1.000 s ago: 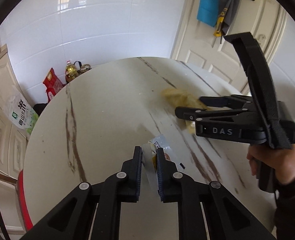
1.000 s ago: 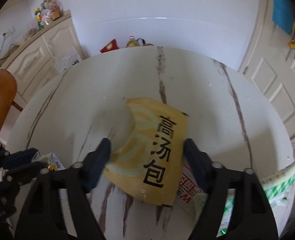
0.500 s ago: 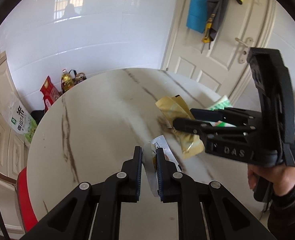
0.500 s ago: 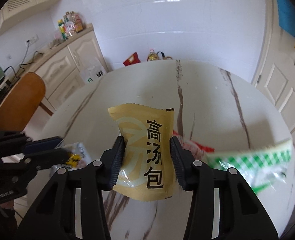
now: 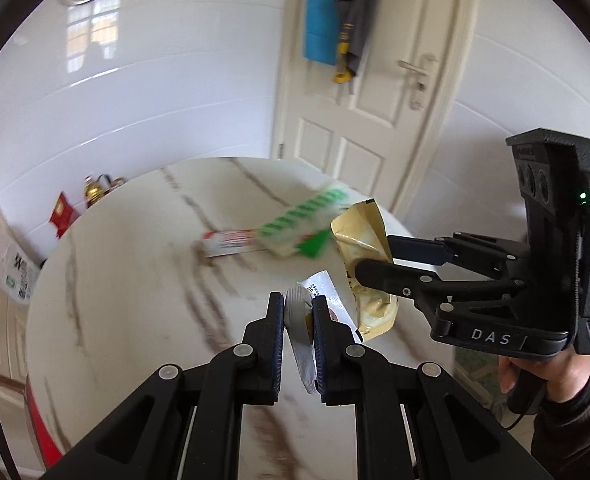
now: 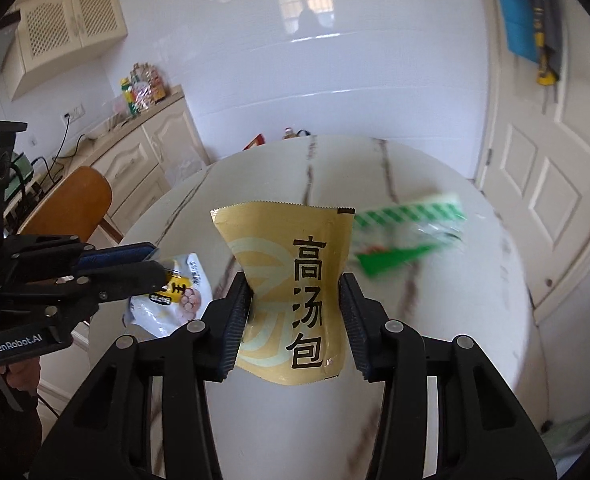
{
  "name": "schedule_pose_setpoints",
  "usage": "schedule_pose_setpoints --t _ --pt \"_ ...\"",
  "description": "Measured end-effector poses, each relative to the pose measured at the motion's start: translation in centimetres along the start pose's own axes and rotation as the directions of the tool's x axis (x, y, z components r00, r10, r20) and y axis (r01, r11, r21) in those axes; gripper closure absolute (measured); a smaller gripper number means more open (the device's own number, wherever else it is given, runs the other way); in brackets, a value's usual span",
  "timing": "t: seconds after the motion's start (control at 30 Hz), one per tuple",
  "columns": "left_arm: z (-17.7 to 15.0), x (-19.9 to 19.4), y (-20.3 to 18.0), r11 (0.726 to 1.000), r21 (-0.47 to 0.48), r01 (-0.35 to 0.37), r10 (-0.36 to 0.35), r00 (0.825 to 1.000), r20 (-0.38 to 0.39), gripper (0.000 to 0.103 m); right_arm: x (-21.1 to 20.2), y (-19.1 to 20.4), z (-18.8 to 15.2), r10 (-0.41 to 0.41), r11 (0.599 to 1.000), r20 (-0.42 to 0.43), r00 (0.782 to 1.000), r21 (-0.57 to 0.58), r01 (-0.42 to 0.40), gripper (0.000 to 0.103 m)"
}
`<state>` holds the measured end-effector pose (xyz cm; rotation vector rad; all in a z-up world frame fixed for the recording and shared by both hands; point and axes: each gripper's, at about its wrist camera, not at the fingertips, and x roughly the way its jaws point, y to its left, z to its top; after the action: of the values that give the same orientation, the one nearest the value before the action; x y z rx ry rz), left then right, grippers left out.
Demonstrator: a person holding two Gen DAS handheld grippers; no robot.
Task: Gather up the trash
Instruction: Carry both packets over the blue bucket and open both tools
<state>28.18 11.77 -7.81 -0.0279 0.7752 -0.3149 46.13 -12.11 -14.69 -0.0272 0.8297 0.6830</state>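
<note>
Since a sec ago both packets have come up off the table: the right hand-held gripper was spread around the yellow soup packet lying flat, now it's pinching it by the side edges and holding it in the air. The left hand-held gripper was already clamped on its white sachet and has lifted too, w/ the view tilted up toward the door.

Imo the step now is carrying both pieces off to wherever the trash goes, no bin in either view tho. To do it well: keep both grips squeezed, the yellow packet is bowed inward between the fingers and looks slippery, so no jerky swings. The sachet is only caught by a thin fold, so don't relax that side.

Still on the table: a green striped wrapper and a red-white wrapper just beside it, prob next round.

Pose: left one is pointing across the table, fairly level, jaws nearly together. Right one sits to its right and close by, fingers pointing leftward in the left cam, the person's right hand wrapped round the handle below.
</note>
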Motion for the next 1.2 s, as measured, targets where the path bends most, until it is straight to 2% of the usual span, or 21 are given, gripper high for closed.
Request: schedule_pose_setpoints --t 0.27,0.5,0.67,0.77,1.03,1.2 --pt "2.1 1.8 -7.9 0.993 0.094 0.068 -0.067 0.998 -0.013 0.093 -6.5 -5.8 -3.1 -0.066 0.994 0.062 0.996 0.096 0.06 0.06" --pt "4.3 6.9 -15.8 0.974 0.186 0.128 -0.117 0.991 -0.069 0.093 -11.1 -13.3 -6.3 -0.134 0.973 0.091 0.987 0.201 0.114 0.06" --pt "6.2 12.7 -21.3 0.955 0.236 0.178 -0.149 0.98 -0.135 0.093 -12.8 -19.6 -9.1 -0.184 0.947 0.077 0.98 0.282 0.156 0.06" --pt "7.3 17.5 -24.1 0.945 0.26 0.2 -0.155 0.971 -0.182 0.093 -12.6 -23.8 -11.0 -0.207 0.928 0.05 0.977 0.326 0.18 0.056" --pt "7.8 31.2 -28.8 0.936 0.291 0.198 -0.101 0.943 -0.316 0.093 -10.7 -32.8 -16.9 -0.217 0.864 -0.042 0.975 0.456 0.212 0.038" --pt "7.3 38.2 -30.3 0.935 0.3 0.189 -0.063 0.921 -0.384 0.092 -9.9 -36.2 -19.7 -0.206 0.836 -0.077 0.975 0.505 0.217 0.035"
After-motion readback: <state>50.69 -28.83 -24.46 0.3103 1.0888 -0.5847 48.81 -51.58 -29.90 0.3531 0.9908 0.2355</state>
